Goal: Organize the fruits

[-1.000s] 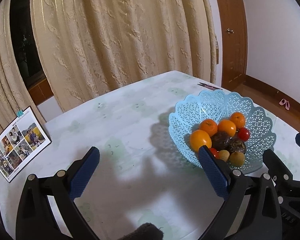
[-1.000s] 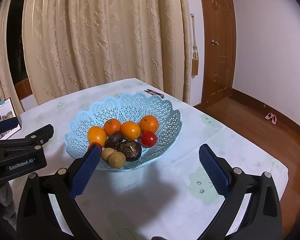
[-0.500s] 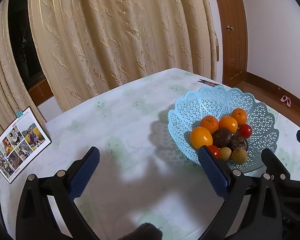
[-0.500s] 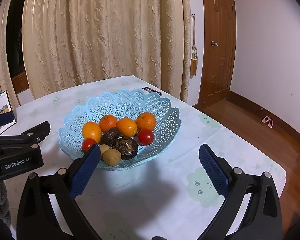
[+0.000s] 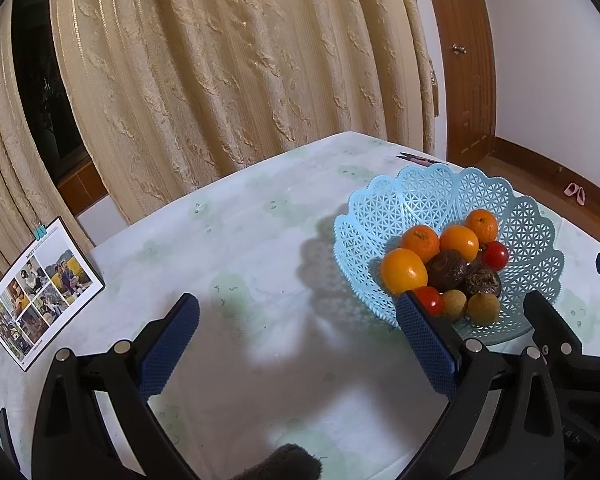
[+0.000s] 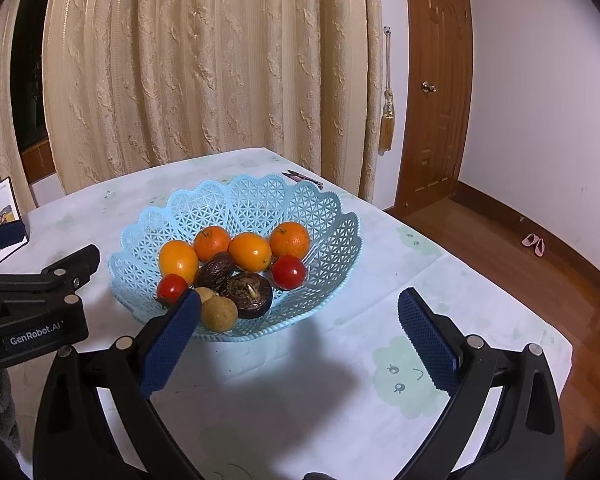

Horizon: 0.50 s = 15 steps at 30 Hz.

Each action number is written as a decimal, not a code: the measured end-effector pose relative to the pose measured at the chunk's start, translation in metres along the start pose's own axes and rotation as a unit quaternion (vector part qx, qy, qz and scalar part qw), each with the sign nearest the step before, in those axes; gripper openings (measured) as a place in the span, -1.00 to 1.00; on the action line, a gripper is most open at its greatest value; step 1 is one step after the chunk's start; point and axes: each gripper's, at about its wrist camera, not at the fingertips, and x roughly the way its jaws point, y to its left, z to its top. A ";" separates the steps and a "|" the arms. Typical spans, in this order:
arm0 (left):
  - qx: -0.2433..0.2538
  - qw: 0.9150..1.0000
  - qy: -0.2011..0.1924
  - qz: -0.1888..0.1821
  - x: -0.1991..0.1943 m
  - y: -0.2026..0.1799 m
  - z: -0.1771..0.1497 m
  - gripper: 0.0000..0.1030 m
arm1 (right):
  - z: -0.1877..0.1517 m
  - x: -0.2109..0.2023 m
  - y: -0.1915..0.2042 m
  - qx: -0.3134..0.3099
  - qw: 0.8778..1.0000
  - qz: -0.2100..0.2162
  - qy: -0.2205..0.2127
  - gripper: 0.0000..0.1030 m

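While empty, ribbed-pad grippers (image 6: 299,336) flank lattice plastic basket (image 6: 260,200).

light blue lattice basket (image 6: 324,216) sits upright on the bench; four oranges (image 6: 178,261), two cherry tomatoes (image 6: 288,272), two dark passion fruits (image 6: 249,289), two longans (image 6: 219,314) piled inside

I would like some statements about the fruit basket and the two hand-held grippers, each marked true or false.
1. The blue basket holds four orange fruits. True.
2. The left hand-held gripper grips a red tomato. False: it is open and holds nothing.
3. The right hand-held gripper is open. True.
4. The basket holds one red tomato. False: there are two.
5. A photo card stands on the table. True.
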 end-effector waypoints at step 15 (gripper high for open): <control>0.006 1.000 0.001 -0.002 0.000 -0.003 0.000 0.90 | 0.000 -0.001 0.001 -0.005 1.000 -0.011 -0.002 0.94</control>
